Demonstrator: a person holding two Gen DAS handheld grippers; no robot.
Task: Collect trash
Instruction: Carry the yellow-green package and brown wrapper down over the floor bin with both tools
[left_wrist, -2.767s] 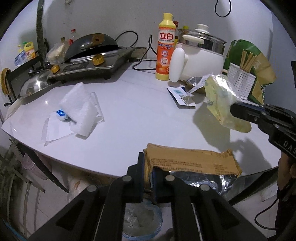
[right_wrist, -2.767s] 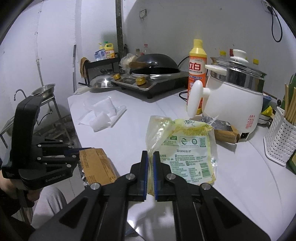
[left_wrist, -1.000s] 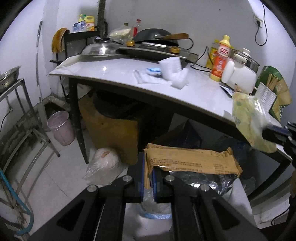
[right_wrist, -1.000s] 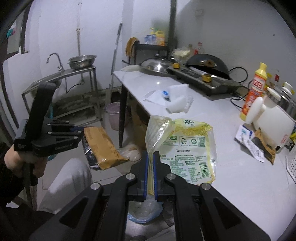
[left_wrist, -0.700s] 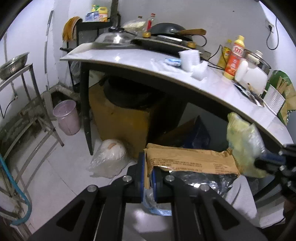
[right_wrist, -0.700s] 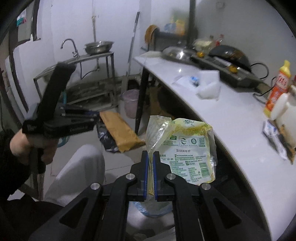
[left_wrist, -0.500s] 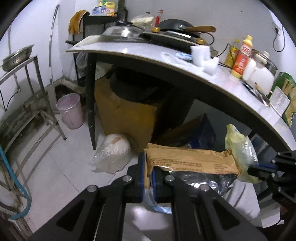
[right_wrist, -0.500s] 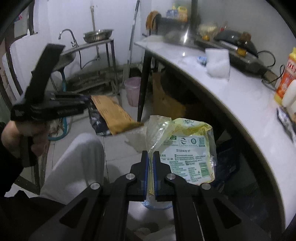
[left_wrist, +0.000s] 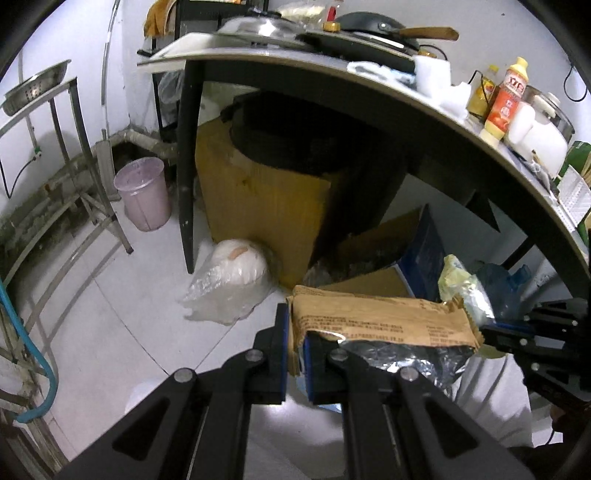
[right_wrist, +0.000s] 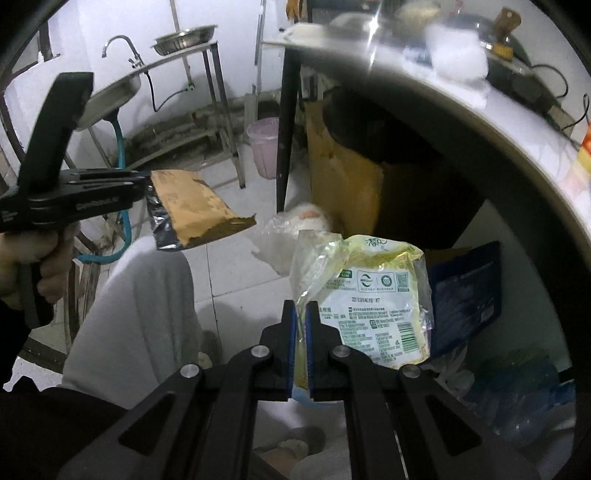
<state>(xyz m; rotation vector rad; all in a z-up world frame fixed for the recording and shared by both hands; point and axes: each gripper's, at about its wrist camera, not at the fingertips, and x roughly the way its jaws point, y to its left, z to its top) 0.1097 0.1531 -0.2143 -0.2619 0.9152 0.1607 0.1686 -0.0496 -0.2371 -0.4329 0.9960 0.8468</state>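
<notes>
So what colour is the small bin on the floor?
Pale pink bin, clearest in the left wrist view.

White walls and a pale tiled floor (left_wrist: 110, 295) enclose a cramped kitchen. A white counter (left_wrist: 369, 79) on black legs curves across, shading a cardboard box (left_wrist: 258, 206) beneath. A pink bin (left_wrist: 142, 197) stands beside a metal sink stand (right_wrist: 177, 62) holding a steel bowl (right_wrist: 184, 38).

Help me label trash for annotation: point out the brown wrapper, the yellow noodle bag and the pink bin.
brown wrapper (left_wrist: 376, 317), left wrist view, printed paper face.
yellow noodle bag (right_wrist: 373, 295), right wrist view, label panel.
pink bin (left_wrist: 142, 197), left wrist view, side wall.
</notes>
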